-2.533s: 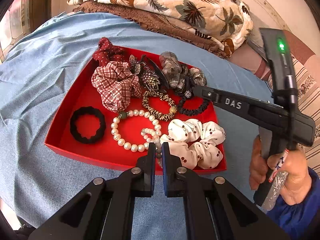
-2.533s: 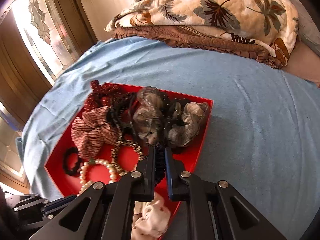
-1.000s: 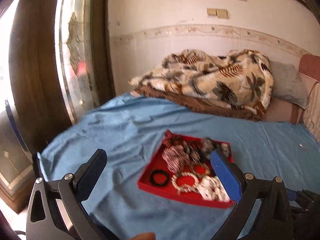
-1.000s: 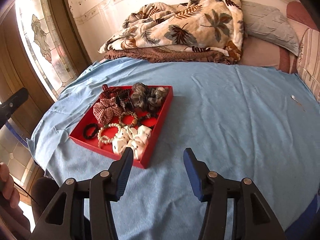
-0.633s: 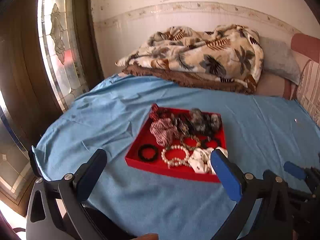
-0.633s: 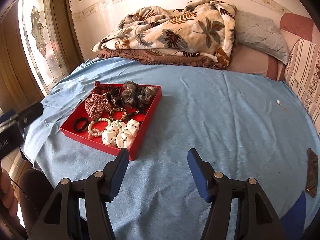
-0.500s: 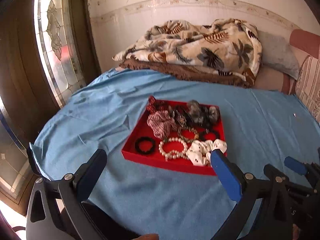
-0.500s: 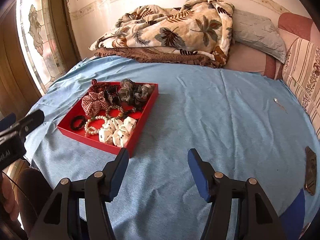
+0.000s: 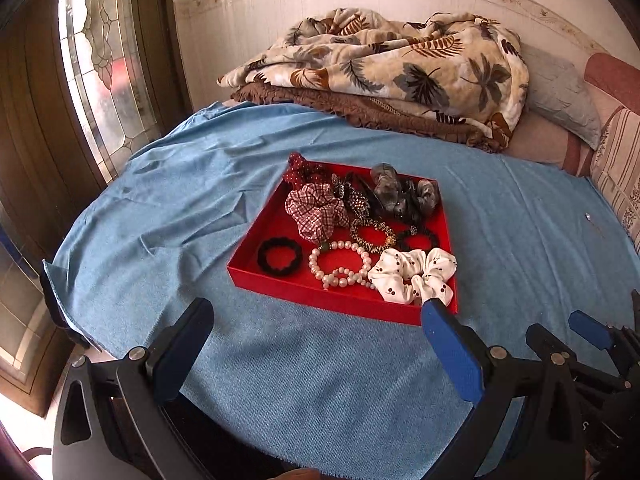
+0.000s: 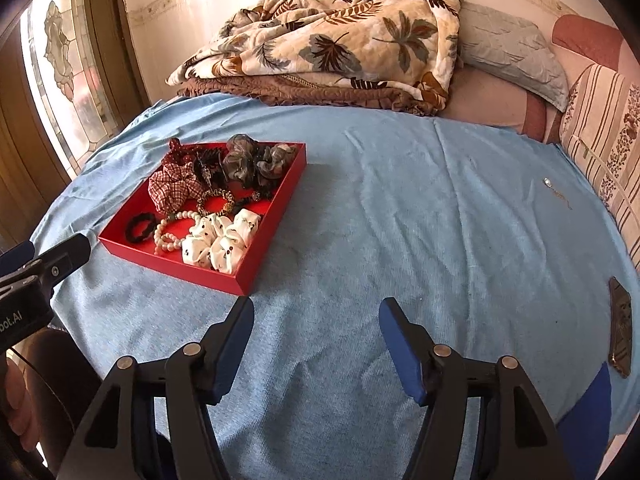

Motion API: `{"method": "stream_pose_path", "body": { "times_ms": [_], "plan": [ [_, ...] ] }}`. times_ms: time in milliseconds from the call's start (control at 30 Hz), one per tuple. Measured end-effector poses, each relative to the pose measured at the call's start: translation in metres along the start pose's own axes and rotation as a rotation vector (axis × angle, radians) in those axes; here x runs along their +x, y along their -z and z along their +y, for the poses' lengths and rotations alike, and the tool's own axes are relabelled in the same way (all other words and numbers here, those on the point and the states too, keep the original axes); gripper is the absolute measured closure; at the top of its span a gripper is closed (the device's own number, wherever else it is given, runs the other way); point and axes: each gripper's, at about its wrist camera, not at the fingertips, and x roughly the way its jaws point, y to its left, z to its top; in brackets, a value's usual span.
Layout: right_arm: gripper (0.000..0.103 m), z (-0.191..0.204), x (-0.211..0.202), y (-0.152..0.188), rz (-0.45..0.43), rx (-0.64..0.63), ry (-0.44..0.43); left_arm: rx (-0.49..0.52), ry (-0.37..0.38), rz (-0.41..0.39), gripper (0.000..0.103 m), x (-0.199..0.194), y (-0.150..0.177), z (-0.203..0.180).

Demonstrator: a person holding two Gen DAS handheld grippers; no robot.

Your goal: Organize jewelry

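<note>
A red tray (image 9: 256, 264) (image 10: 224, 278) sits on the blue bedspread (image 9: 152, 216). It holds a black hair tie (image 9: 279, 259), a pearl bracelet (image 9: 340, 264), a white spotted scrunchie (image 9: 412, 274) (image 10: 218, 238), a plaid scrunchie (image 9: 316, 210) (image 10: 176, 190), a leopard bracelet (image 9: 372, 234), grey scrunchies (image 9: 400, 192) and dark clips. My left gripper (image 9: 316, 344) is wide open and empty, held back from the tray's near edge. My right gripper (image 10: 316, 332) is wide open and empty, over bare bedspread to the right of the tray.
A leaf-print blanket (image 9: 400, 64) on a brown cover and a grey pillow (image 10: 516, 56) lie at the bed's far end. A stained-glass door (image 9: 96, 52) stands at the left. A phone (image 10: 620, 332) and a small pin (image 10: 550, 184) lie at the right.
Both grippers let go of the items in the tray, opened wide and pulled back and up from it. Over the last half second the views barely shift.
</note>
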Motion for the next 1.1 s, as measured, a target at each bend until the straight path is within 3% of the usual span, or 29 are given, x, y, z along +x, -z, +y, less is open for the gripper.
{"method": "stream_pose_path", "body": {
  "times_ms": [1100],
  "plan": [
    [0.030,0.000,0.011,0.003,0.025,-0.004,0.017,0.007,-0.008,0.072,0.000,0.022,0.006,0.001]
  ]
}}
